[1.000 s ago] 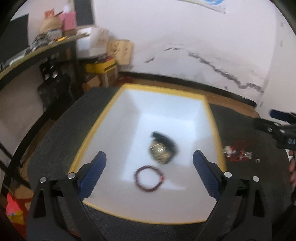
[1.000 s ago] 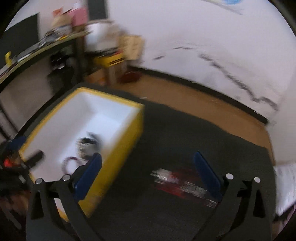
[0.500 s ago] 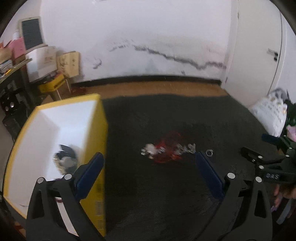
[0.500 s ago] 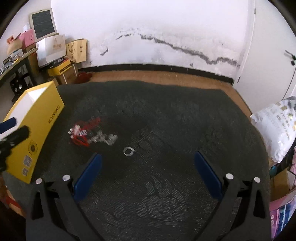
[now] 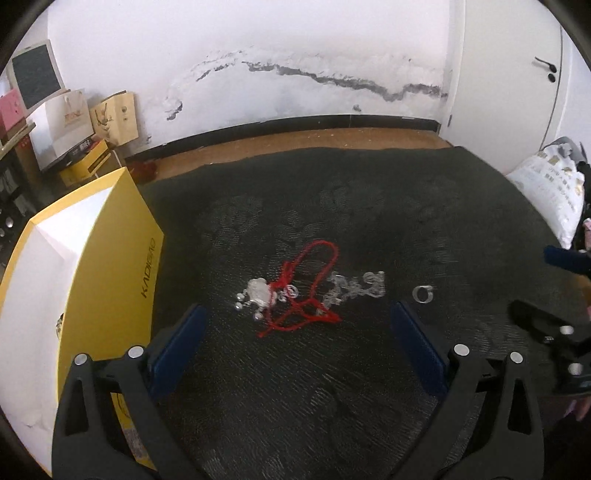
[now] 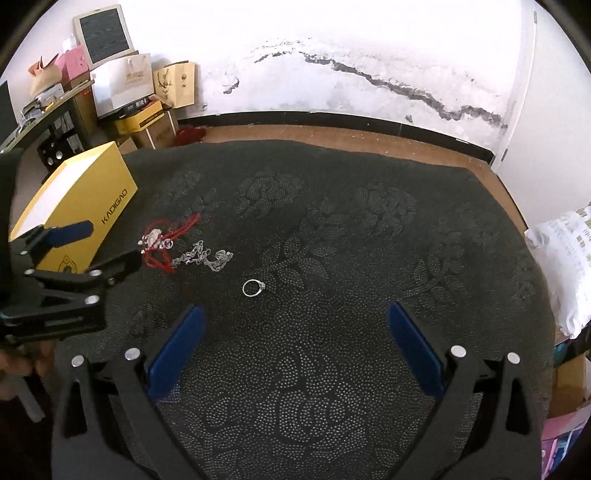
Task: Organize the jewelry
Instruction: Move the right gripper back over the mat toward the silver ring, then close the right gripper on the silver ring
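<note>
A red cord necklace [image 5: 310, 291] with a pale pendant [image 5: 258, 290] lies tangled on the dark patterned cloth, a silver chain [image 5: 354, 290] against its right side. A silver ring [image 5: 424, 294] rests alone further right. My left gripper [image 5: 297, 330] hangs open just short of the tangle, nothing between its fingers. The yellow box [image 5: 122, 266] with a white inside stands at its left. In the right wrist view the ring [image 6: 253, 287] lies ahead and left of my open right gripper [image 6: 295, 332], and the necklace [image 6: 166, 240] and chain [image 6: 201, 258] sit beside the left gripper [image 6: 85, 243].
The cloth-covered table [image 6: 369, 240] ends at a wooden floor strip and a cracked white wall. Paper bags, cartons and a monitor [image 6: 103, 33] crowd the back left. A white patterned bag [image 6: 569, 258] lies off the right edge. A hand [image 6: 22, 365] holds the left gripper.
Both grippers swung right, away from the box's inside, to face the loose jewelry on the cloth. In the last half second the left one drew closer to the tangle.
</note>
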A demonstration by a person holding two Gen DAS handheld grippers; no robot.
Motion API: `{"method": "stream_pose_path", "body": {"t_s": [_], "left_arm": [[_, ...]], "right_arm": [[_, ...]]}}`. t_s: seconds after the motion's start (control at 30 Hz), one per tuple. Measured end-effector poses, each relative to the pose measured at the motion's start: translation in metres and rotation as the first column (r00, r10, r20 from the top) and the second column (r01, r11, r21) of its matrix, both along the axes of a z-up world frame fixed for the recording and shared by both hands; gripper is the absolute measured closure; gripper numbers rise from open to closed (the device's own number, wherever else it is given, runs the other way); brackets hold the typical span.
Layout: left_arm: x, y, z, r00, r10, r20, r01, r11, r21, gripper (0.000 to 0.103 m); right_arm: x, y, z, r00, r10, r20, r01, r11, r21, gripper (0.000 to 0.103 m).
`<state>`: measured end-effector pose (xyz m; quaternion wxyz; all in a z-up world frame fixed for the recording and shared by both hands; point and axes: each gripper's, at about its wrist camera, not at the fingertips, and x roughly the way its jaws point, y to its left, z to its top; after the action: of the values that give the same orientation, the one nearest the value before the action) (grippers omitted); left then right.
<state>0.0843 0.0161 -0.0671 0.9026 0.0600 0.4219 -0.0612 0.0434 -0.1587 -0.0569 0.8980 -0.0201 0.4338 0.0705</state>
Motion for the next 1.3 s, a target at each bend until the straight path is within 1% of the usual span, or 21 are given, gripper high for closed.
{"method": "stream_pose_path", "body": {"t_s": [0.1, 0.2, 0.3, 0.4, 0.47, 0.57, 0.6, 0.67, 0.7, 0.73, 0.87, 0.9, 0.97, 1.0, 1.03, 1.1, 1.17, 1.23, 1.3], "left_arm": [[0.006, 0.005, -0.006, 1.000, 0.017, -0.021, -0.018, 1.000, -0.023, 0.006], [0.010, 0.005, -0.014, 0.998, 0.012, -0.057, -0.017, 0.996, -0.089, 0.006], [0.012, 0.005, -0.013, 0.998, 0.015, -0.056, -0.021, 0.995, -0.097, 0.006], [0.017, 0.016, -0.006, 0.997, 0.069, -0.042, -0.072, 0.993, -0.090, 0.006], [0.021, 0.023, -0.008, 0.993, 0.099, -0.066, -0.106, 0.989, -0.101, 0.006], [0.023, 0.031, -0.010, 0.988, 0.118, -0.102, -0.132, 0.980, -0.148, 0.006], [0.023, 0.033, -0.008, 0.988, 0.118, -0.102, -0.133, 0.979, -0.156, 0.006], [0.021, 0.033, -0.005, 0.990, 0.114, -0.088, -0.127, 0.981, -0.148, 0.006], [0.020, 0.034, -0.003, 0.991, 0.112, -0.078, -0.122, 0.983, -0.137, 0.006], [0.019, 0.034, -0.001, 0.991, 0.111, -0.069, -0.119, 0.985, -0.128, 0.006], [0.019, 0.038, 0.004, 0.992, 0.113, -0.058, -0.119, 0.986, -0.117, 0.006], [0.019, 0.041, 0.005, 0.991, 0.119, -0.059, -0.125, 0.985, -0.121, 0.006], [0.020, 0.048, 0.007, 0.989, 0.134, -0.063, -0.141, 0.981, -0.134, 0.006], [0.021, 0.051, 0.008, 0.988, 0.139, -0.062, -0.147, 0.980, -0.137, 0.006], [0.022, 0.054, 0.010, 0.987, 0.148, -0.059, -0.155, 0.978, -0.142, 0.006], [0.023, 0.057, 0.011, 0.986, 0.156, -0.058, -0.163, 0.976, -0.143, 0.006], [0.024, 0.057, 0.011, 0.987, 0.150, -0.061, -0.158, 0.977, -0.145, 0.006], [0.023, 0.053, 0.011, 0.988, 0.140, -0.057, -0.147, 0.980, -0.136, 0.006], [0.022, 0.045, 0.011, 0.992, 0.116, -0.046, -0.121, 0.985, -0.123, 0.006]], "right_arm": [[0.002, -0.001, -0.001, 1.000, 0.000, -0.004, 0.000, 1.000, -0.013, 0.007], [0.006, -0.005, -0.006, 1.000, -0.008, -0.030, 0.008, 1.000, -0.003, 0.007], [0.009, -0.010, -0.011, 0.999, -0.018, -0.042, 0.018, 1.000, 0.006, 0.007], [0.016, -0.007, -0.026, 0.998, -0.004, -0.070, 0.004, 1.000, 0.000, 0.007], [0.020, -0.002, -0.041, 0.996, 0.014, -0.093, -0.016, 1.000, -0.013, 0.007], [0.030, 0.007, -0.062, 0.991, 0.041, -0.129, -0.045, 0.999, -0.025, 0.007], [0.033, 0.012, -0.068, 0.991, 0.053, -0.127, -0.058, 0.998, -0.036, 0.007], [0.039, 0.019, -0.077, 0.990, 0.075, -0.122, -0.083, 0.995, -0.062, 0.010], [0.041, 0.021, -0.078, 0.992, 0.091, -0.085, -0.095, 0.994, -0.046, 0.010], [0.044, 0.022, -0.080, 0.992, 0.097, -0.077, -0.101, 0.994, -0.043, 0.010], [0.051, 0.025, -0.081, 0.992, 0.120, -0.035, -0.121, 0.992, -0.025, 0.017], [0.052, 0.026, -0.081, 0.991, 0.131, -0.024, -0.132, 0.991, -0.023, 0.021], [0.052, 0.029, -0.079, 0.988, 0.156, -0.004, -0.156, 0.988, -0.020, 0.039], [0.052, 0.030, -0.077, 0.986, 0.167, 0.004, -0.167, 0.986, -0.017, 0.070], [0.052, 0.032, -0.076, 0.984, 0.176, 0.002, -0.176, 0.984, -0.017, 0.081], [0.053, 0.034, -0.076, 0.986, 0.166, -0.012, -0.166, 0.986, -0.013, 0.082], [0.057, 0.031, -0.074, 0.988, 0.155, -0.027, -0.155, 0.988, 0.016, 0.082], [0.058, 0.028, -0.071, 0.990, 0.140, -0.036, -0.139, 0.990, 0.032, 0.096], [0.057, 0.025, -0.064, 0.990, 0.137, -0.036, -0.135, 0.989, 0.056, 0.097]]}}
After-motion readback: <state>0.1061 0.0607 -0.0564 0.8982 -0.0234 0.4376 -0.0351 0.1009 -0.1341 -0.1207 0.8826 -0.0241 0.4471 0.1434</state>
